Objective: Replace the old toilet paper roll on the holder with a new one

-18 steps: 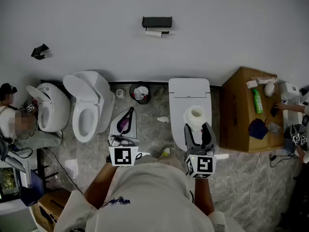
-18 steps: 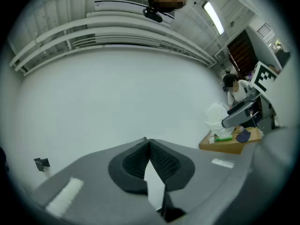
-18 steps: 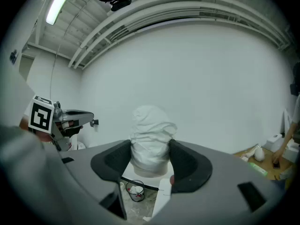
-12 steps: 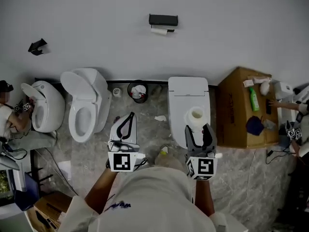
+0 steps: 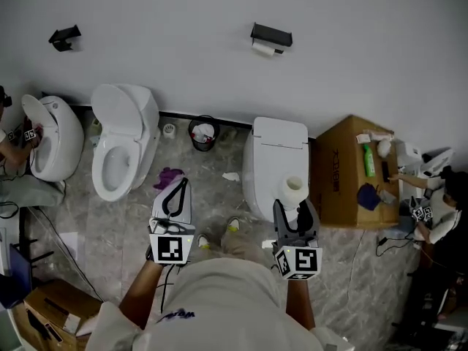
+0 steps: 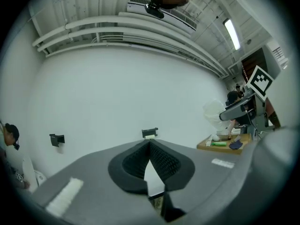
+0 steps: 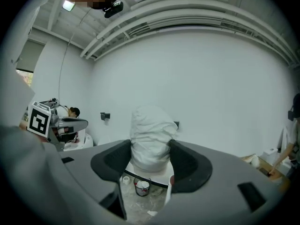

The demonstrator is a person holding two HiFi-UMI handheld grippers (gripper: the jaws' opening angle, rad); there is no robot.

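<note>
**New roll in hand, old roll not yet removed**
The right gripper (image 5: 295, 208) stands wide, pads against both sides of the new roll (image 7: 151, 137). The left gripper (image 6: 150, 146) is closed and empty. The holder (image 5: 271, 34), well apart on the wall beyond the toilet (image 5: 278, 148), still carries the old roll (image 5: 265, 48). Risk: the soft roll may slip or be crushed, and reaching over the toilet could knock it loose.

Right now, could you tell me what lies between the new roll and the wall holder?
In the head view, the closed toilet lies between the new roll and the holder; past it, bare wall.
</note>
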